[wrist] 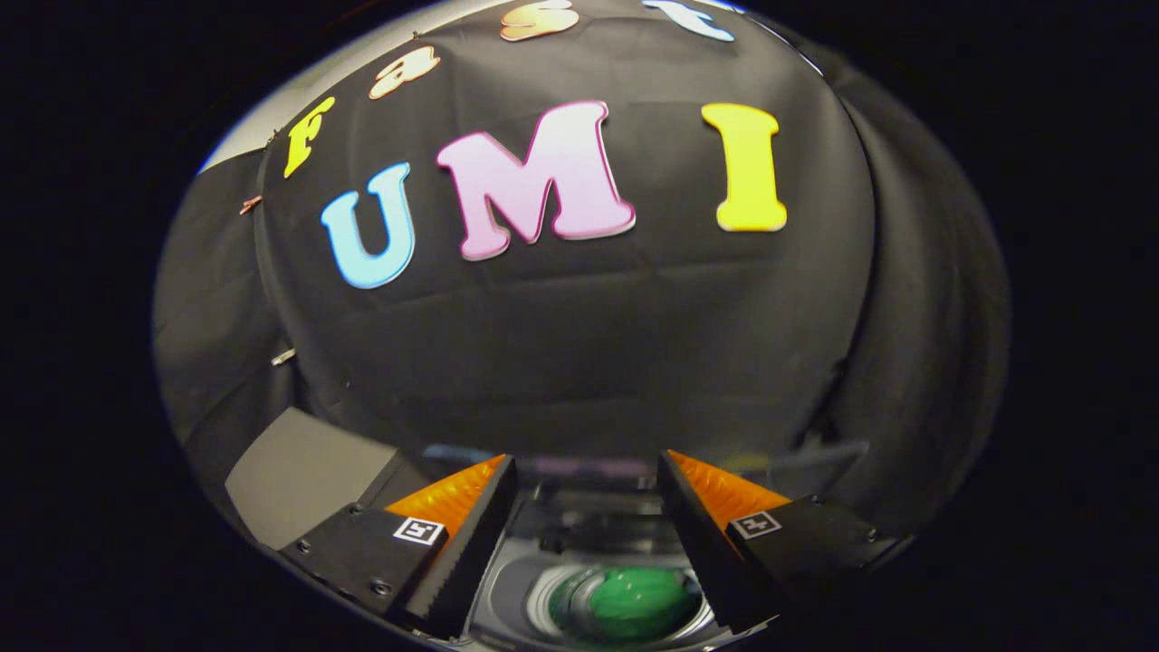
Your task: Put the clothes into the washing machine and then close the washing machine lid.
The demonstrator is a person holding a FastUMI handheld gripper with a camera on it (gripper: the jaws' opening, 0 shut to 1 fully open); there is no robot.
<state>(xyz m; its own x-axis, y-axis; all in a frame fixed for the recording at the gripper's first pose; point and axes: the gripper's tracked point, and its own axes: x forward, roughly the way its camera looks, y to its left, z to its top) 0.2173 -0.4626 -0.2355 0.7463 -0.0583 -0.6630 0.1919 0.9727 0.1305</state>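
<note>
Because the camera rides above the two fingers and looks forward along them, the black gripper with orange-backed, saw-toothed fingers (587, 543) frames the work below: the fingers stand wide apart with nothing between them, holding nothing. In the gap between them, lower down, sits the grey top-loading washing machine (561, 534), its round drum opening facing straight up toward the gripper. Inside the drum lies a crumpled green cloth (638, 602), bunched into a rounded heap with no clear long axis; it looks slightly wider across than deep. With the cloth already in the drum, the loading part of the task seems done, and the fingers held open above the opening fit either a release or readiness to take the lid. The glossy clear lid (579, 466) appears to stand raised just beyond the fingertips, catching reflections, though its edges are hard to trace. A grey box-like block (299, 471) sits beside the left finger.
</note>
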